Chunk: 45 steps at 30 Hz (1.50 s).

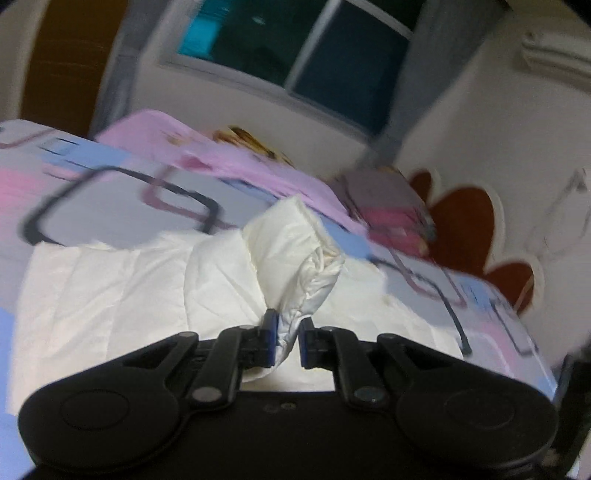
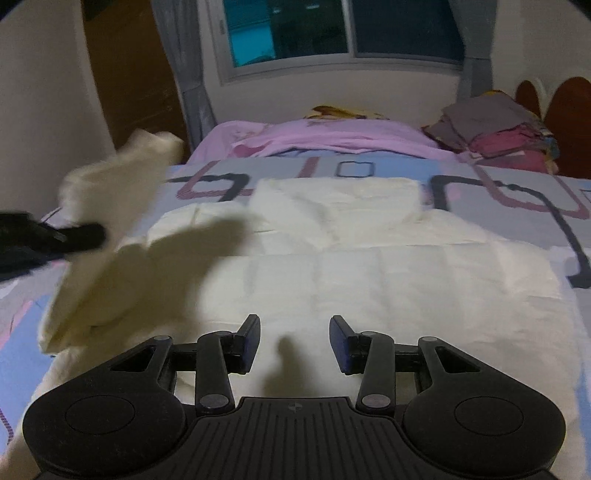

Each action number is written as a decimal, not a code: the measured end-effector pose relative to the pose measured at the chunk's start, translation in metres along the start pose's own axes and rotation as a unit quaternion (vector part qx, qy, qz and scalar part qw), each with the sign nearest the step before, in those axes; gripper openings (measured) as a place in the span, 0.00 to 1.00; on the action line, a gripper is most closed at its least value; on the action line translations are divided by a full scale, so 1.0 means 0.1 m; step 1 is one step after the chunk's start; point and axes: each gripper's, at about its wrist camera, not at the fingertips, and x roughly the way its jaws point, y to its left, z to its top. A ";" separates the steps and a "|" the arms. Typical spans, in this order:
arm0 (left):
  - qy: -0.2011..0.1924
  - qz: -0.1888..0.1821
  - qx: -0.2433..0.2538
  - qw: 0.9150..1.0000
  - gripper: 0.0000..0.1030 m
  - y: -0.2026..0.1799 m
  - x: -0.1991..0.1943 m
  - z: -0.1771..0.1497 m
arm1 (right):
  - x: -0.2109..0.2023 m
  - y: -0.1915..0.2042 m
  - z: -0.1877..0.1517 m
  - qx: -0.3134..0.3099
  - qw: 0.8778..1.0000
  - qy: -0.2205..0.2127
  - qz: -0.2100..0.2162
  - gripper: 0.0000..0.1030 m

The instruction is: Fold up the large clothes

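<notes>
A large cream-white padded jacket [image 2: 332, 258] lies spread on the bed. My left gripper [image 1: 286, 341] is shut on a bunched sleeve of the jacket [image 1: 295, 251] and holds it lifted above the jacket's body [image 1: 110, 288]. In the right wrist view the left gripper [image 2: 79, 236] shows at the left edge with the raised sleeve [image 2: 118, 192] blurred by motion. My right gripper [image 2: 293, 343] is open and empty, low over the jacket's near part.
The bed [image 2: 517, 192] has a grey, blue and pink patterned sheet. A pink blanket [image 2: 332, 136] lies at the far end. A stack of folded clothes [image 2: 498, 129] sits at the far right, by a red headboard [image 2: 569, 110]. A window [image 2: 332, 33] is behind.
</notes>
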 end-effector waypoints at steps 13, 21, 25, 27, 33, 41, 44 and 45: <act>0.059 0.067 0.072 0.993 0.63 -0.22 0.11 -0.41 | -0.05 -0.14 0.04 0.024 0.998 -0.002 0.063 0.85; 0.028 0.169 0.070 0.983 0.64 0.31 -0.40 -0.48 | 0.39 0.18 0.05 0.034 0.994 0.047 0.097 0.84; 0.031 0.217 0.060 0.974 0.64 0.56 -0.52 -0.58 | 0.59 0.23 0.03 0.043 0.993 0.062 0.093 0.49; 0.037 0.235 0.055 0.970 0.64 0.67 -0.55 -0.62 | 0.63 0.26 0.03 0.046 0.992 0.066 0.093 0.45; 0.046 0.256 0.056 0.964 0.64 0.80 -0.42 -0.63 | 0.40 0.29 0.15 0.024 0.996 0.017 0.081 0.13; 0.019 0.269 0.081 0.960 0.51 0.71 -0.26 -0.56 | -0.16 -0.07 0.37 0.012 0.998 -0.052 0.030 0.13; 0.021 0.266 0.088 0.960 0.28 0.69 -0.19 -0.53 | -0.28 -0.30 0.35 0.021 0.998 -0.057 -0.001 0.13; 0.020 0.264 0.087 0.960 0.24 0.68 -0.19 -0.52 | -0.31 -0.40 0.34 0.027 0.998 -0.055 -0.013 0.13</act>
